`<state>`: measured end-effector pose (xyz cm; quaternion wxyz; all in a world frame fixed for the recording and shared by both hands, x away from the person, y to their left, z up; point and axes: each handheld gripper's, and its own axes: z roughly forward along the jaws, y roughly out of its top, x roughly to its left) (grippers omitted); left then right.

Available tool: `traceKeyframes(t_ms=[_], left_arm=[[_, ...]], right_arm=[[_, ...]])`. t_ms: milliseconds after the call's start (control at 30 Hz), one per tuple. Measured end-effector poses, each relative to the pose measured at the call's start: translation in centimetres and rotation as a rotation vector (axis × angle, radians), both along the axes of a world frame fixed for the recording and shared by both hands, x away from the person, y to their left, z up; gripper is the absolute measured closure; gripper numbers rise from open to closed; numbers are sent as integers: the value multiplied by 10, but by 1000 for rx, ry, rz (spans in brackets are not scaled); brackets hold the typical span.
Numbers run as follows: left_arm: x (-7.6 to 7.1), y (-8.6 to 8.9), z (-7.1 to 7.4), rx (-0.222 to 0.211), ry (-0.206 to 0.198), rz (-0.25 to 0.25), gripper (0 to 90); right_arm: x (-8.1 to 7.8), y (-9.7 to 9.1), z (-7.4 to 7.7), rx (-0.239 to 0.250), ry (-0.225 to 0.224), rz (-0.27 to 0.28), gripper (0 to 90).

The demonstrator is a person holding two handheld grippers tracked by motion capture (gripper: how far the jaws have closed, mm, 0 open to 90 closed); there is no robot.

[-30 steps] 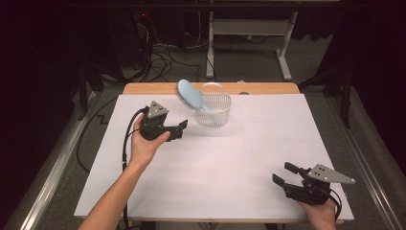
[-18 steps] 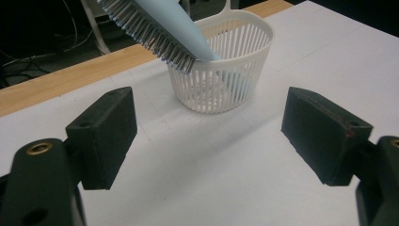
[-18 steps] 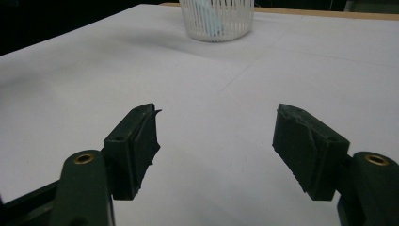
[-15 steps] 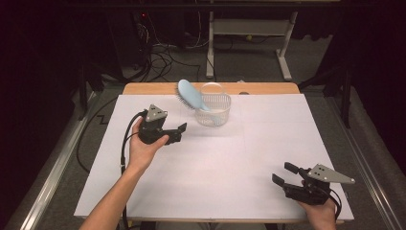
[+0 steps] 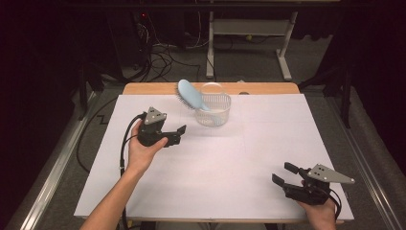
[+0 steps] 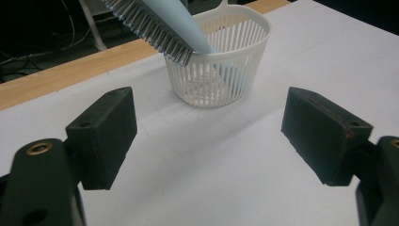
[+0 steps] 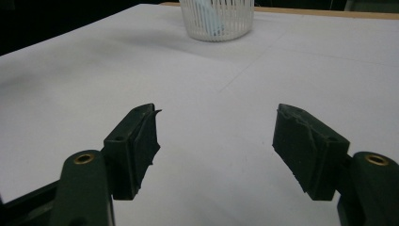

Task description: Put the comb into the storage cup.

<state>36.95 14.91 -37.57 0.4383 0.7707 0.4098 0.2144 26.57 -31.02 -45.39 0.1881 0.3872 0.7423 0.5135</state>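
Note:
A light blue hairbrush (image 5: 190, 96) stands slanted in a white slotted basket (image 5: 213, 111) at the back of the white table sheet; its bristled head sticks out over the basket's left rim. From the left gripper view the hairbrush (image 6: 162, 21) and the basket (image 6: 221, 66) lie straight ahead, a short way beyond the jaws. My left gripper (image 5: 179, 134) hangs open just left of the basket, nothing between its pads. My right gripper (image 5: 283, 173) rests open near the front right corner, jaws wide and empty. Its own view shows the basket (image 7: 217, 19) far off.
The white sheet (image 5: 230, 163) covers a wooden table whose bare back edge (image 5: 158, 88) shows behind the basket. Beyond it are a dark floor with cables and a white table frame (image 5: 249, 43). A black cable (image 5: 125, 143) trails from the left gripper.
The left gripper has drifted slightly away from the basket toward the front left. The right gripper, brush and basket have stayed put.

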Motion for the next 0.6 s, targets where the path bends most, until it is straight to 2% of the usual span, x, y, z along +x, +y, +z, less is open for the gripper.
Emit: traceKeyframes(t_ms=[600], left_arm=[[-6,6,-3,-6,1,7,194]], right_arm=[[0,-1,0,6,0,0,313]])
